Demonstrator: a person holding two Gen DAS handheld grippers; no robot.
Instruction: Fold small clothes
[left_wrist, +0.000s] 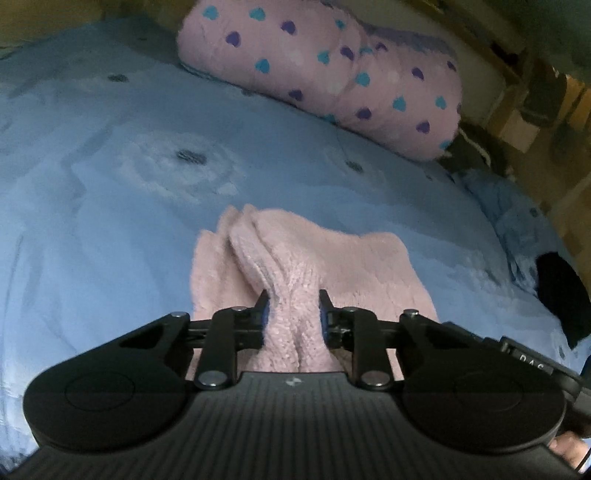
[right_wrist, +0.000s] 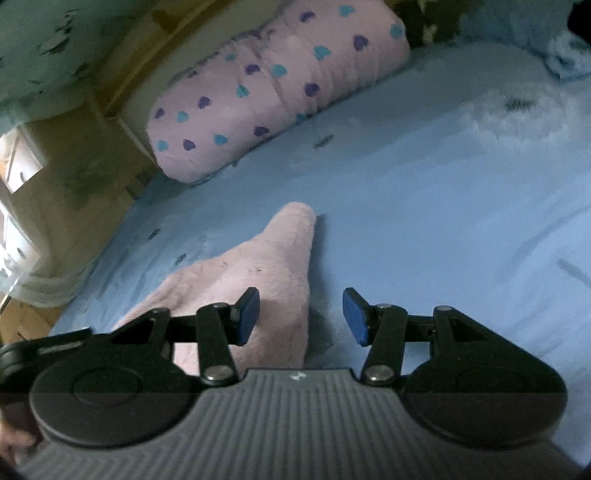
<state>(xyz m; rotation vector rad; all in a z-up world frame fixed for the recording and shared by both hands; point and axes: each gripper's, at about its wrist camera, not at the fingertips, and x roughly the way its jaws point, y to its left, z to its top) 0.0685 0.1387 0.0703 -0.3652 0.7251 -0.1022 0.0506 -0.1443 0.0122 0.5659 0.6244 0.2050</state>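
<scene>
Left wrist view: left gripper (left_wrist: 293, 314) clenched on a bunched ridge of the fluffy pink garment (left_wrist: 295, 266), lying on the blue bedspread (left_wrist: 110, 221) well short of the heart-print pillow (left_wrist: 325, 74).

Right wrist view: right gripper (right_wrist: 301, 317) released, empty, hovering at the garment's right edge.

Gripping stage, seemingly. Next: closing on that edge, then lifting both together.

A fuzzy pale-pink garment (left_wrist: 291, 266) lies bunched into ridges on the blue bedspread.
</scene>
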